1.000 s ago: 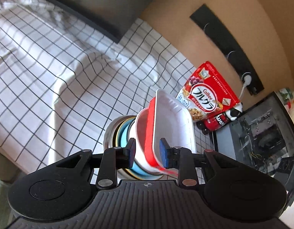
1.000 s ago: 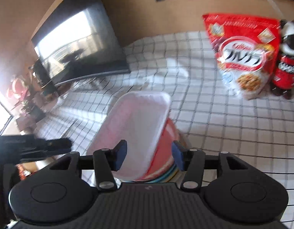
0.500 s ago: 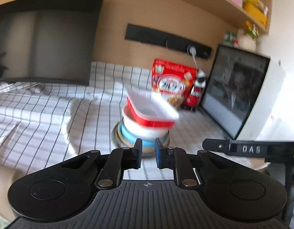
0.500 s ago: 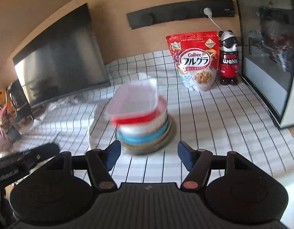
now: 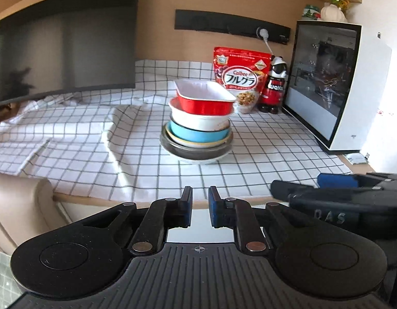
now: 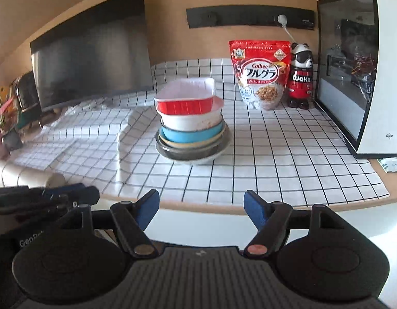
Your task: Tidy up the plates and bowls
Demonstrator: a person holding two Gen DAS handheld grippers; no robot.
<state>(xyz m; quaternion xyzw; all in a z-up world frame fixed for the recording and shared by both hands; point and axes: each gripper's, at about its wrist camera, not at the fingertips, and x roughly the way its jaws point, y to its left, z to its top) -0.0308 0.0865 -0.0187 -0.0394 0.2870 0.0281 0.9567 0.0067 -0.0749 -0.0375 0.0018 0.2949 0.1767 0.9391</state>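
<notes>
We saw the stack of bowls and plates [image 5: 199,126] on the checked tablecloth [image 5: 95,154], left gripper [image 5: 200,207] nearly closed and empty, right gripper [image 6: 201,212] having just widened, empty.

Both grippers have pulled back from the stack [image 5: 199,126], now small at frame centre beyond the desk [image 6: 275,200] edge. Left gripper [image 5: 200,207] has narrowed, empty; right gripper [image 6: 201,207] has been opening, empty.
</notes>
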